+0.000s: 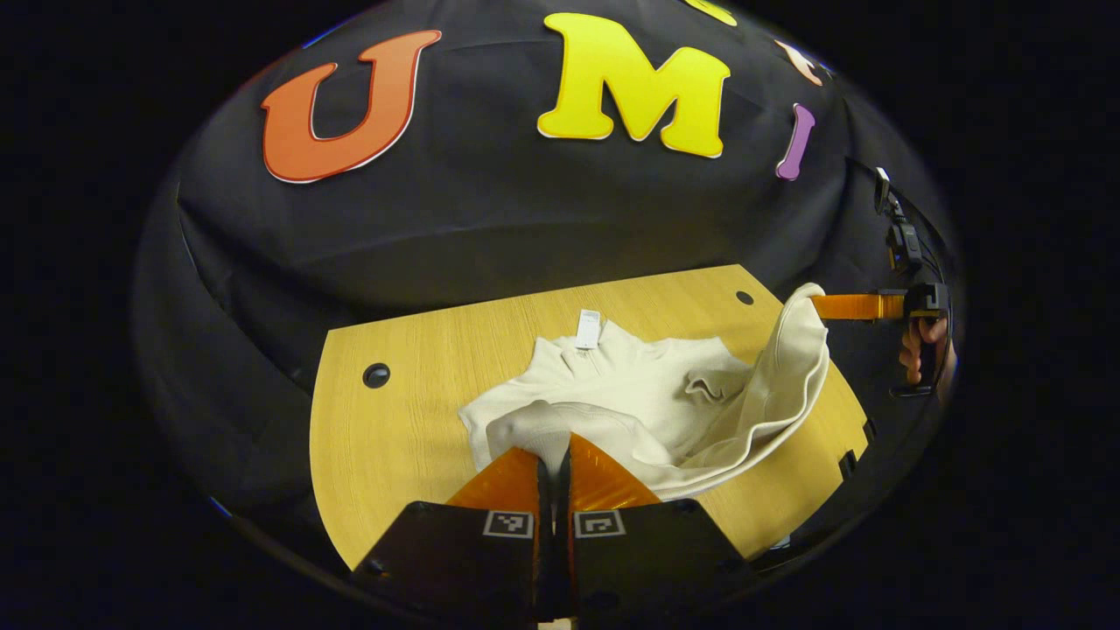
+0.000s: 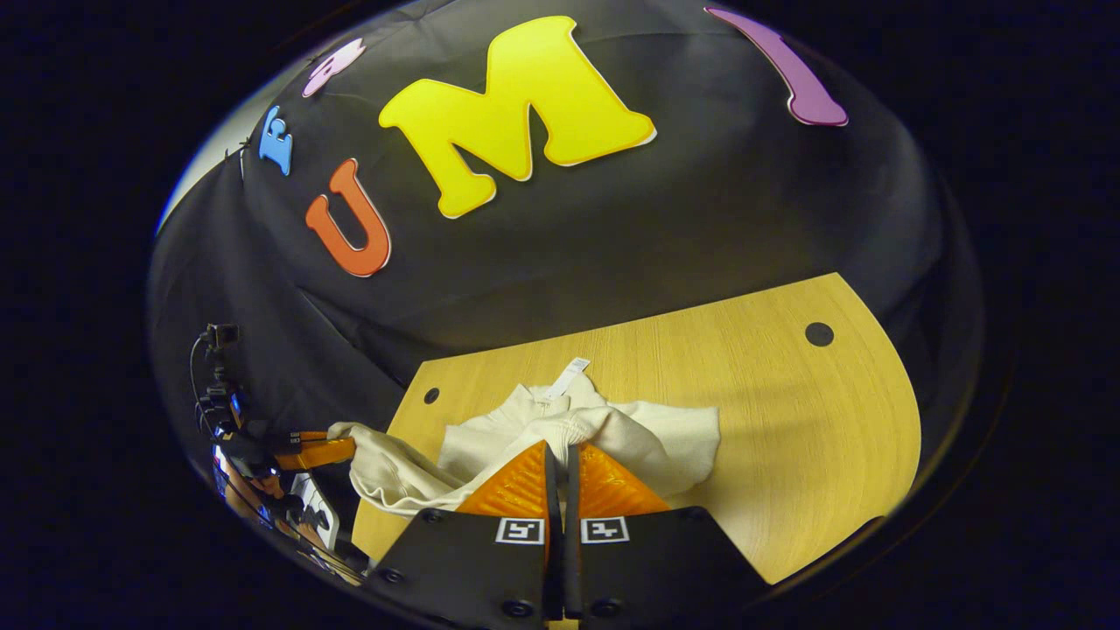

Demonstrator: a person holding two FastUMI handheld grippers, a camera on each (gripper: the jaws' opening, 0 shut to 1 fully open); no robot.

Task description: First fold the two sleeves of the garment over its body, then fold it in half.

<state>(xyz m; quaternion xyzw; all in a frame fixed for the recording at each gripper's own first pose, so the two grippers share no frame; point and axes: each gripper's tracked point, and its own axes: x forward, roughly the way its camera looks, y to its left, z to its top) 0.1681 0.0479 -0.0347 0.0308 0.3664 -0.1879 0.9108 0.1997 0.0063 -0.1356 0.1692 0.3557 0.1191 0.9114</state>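
A cream garment lies bunched on the wooden table, its white neck label at the far side. My left gripper is shut on a fold of its near edge. Off to the right, my right gripper pinches another part and holds it raised above the table. In the right gripper view the garment sits just ahead of the right gripper, which is shut on a bunched fold. The left gripper shows at the left, gripping a stretched end of the cloth.
The table has round cable holes near its far corners and notches along its right edge. A hand holds the right gripper's handle, with cabled gear above it. Bare wood lies right of the garment.
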